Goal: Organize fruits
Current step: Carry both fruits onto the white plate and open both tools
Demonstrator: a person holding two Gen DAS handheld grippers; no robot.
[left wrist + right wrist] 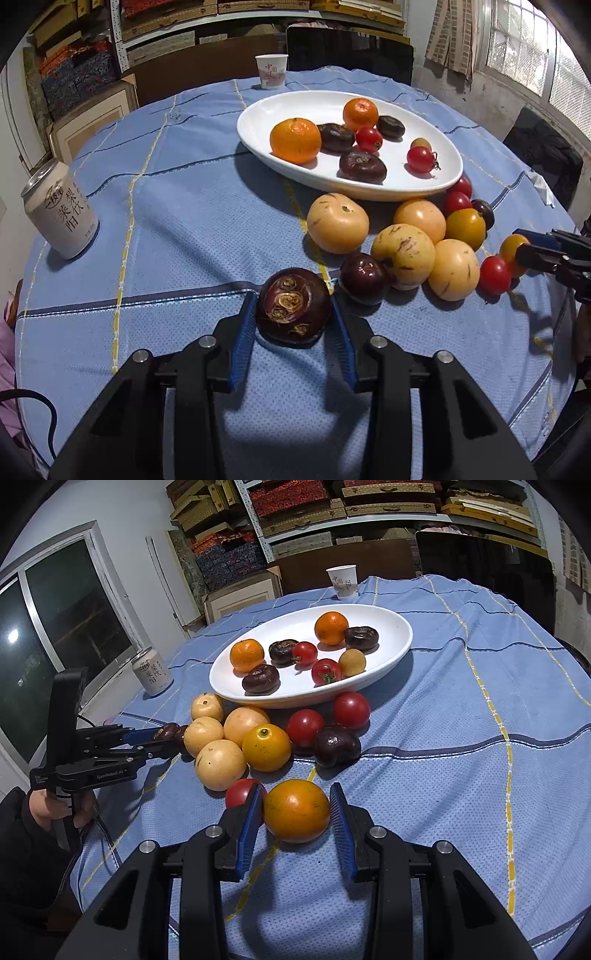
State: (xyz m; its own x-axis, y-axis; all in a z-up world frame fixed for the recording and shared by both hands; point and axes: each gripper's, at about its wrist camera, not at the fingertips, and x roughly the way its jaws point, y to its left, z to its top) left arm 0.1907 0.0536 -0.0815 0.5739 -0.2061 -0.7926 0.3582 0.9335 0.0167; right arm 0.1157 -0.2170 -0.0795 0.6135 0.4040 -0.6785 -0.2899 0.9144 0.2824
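A white oval plate [258, 122] [402, 627] holds two oranges, three dark water chestnuts, two red tomatoes and a small yellow fruit. Loose yellow, red and dark fruits [406, 251] [236, 734] lie in front of it on the blue cloth. My left gripper [294, 312] has its blue pads against both sides of a dark water chestnut [293, 306] resting on the cloth; it also shows in the right wrist view [168, 733]. My right gripper [297, 805] straddles an orange-yellow tomato [296, 810] [511, 247]; its left pad touches, its right pad stands a little off.
A drink can [61, 214] [152, 675] stands at the table's left. A paper cup [271, 71] [342, 581] stands at the far edge. A red tomato [240, 792] lies just left of my right gripper. Shelves with boxes and a dark chair are behind the table.
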